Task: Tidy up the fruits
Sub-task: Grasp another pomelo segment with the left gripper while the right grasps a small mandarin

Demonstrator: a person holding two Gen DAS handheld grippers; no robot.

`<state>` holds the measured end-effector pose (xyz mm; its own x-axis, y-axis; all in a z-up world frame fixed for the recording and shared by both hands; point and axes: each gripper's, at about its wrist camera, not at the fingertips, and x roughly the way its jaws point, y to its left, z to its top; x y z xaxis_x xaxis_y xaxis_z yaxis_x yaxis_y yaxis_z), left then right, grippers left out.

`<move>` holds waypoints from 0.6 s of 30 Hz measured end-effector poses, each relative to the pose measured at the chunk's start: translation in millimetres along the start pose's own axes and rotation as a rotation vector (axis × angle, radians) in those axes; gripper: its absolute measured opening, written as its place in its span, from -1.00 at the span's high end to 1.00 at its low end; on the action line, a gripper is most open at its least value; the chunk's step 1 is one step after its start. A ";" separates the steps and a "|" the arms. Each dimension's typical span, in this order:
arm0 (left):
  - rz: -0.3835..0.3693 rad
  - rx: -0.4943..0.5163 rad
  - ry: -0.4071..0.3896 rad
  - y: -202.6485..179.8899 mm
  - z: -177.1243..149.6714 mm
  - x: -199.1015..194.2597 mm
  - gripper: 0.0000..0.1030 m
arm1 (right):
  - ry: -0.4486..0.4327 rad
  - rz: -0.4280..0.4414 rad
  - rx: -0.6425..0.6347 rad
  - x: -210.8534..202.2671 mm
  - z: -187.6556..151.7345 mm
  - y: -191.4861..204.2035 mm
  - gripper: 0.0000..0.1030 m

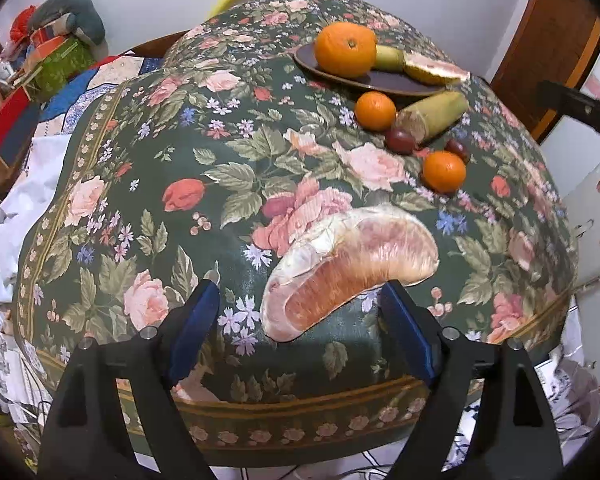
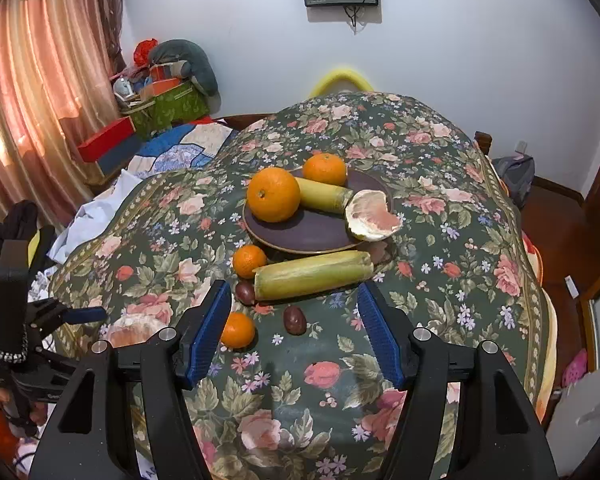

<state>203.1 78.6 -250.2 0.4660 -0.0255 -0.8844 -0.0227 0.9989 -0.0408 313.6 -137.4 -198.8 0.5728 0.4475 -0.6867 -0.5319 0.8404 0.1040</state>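
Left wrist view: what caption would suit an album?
Open left hand-held gripper hovering at a peeled pomelo segment on the floral tablecloth.

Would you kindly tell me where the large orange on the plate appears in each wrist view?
Left wrist: large orange upper centre-right, on the plate's left end.
Right wrist: large orange near centre, on the plate's left side.
Shared landmark: dark plate.

The left gripper (image 1: 298, 292) stands spread wide over the floral cloth (image 1: 148, 184); the pomelo segment (image 1: 350, 266) lies well nearer than the plate (image 1: 384, 80), apparently touching the right-hand finger; small oranges lie just beside the plate's near rim.
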 end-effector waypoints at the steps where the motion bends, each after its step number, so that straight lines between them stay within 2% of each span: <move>1: 0.012 0.007 -0.001 -2.1 0.3 2.0 -0.69 | 0.002 0.001 0.001 0.5 -1.1 0.3 -0.21; 12: 0.042 -0.035 -0.058 -6.5 25.2 17.4 -0.69 | 0.033 0.010 0.017 13.2 -8.8 -3.3 -0.21; 14: 0.039 -0.033 -0.070 -8.1 27.3 19.0 -0.57 | 0.037 0.015 0.022 15.1 -9.6 -2.9 -0.21; 18: 0.038 -0.020 -0.080 -12.9 30.5 18.5 -0.06 | 0.047 0.024 0.023 20.2 -11.8 -0.9 -0.21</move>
<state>239.0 66.5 -251.9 0.5333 0.0169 -0.8457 -0.0595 0.9981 -0.0176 318.3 -132.6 -221.3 0.5299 0.4531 -0.7168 -0.5305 0.8366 0.1367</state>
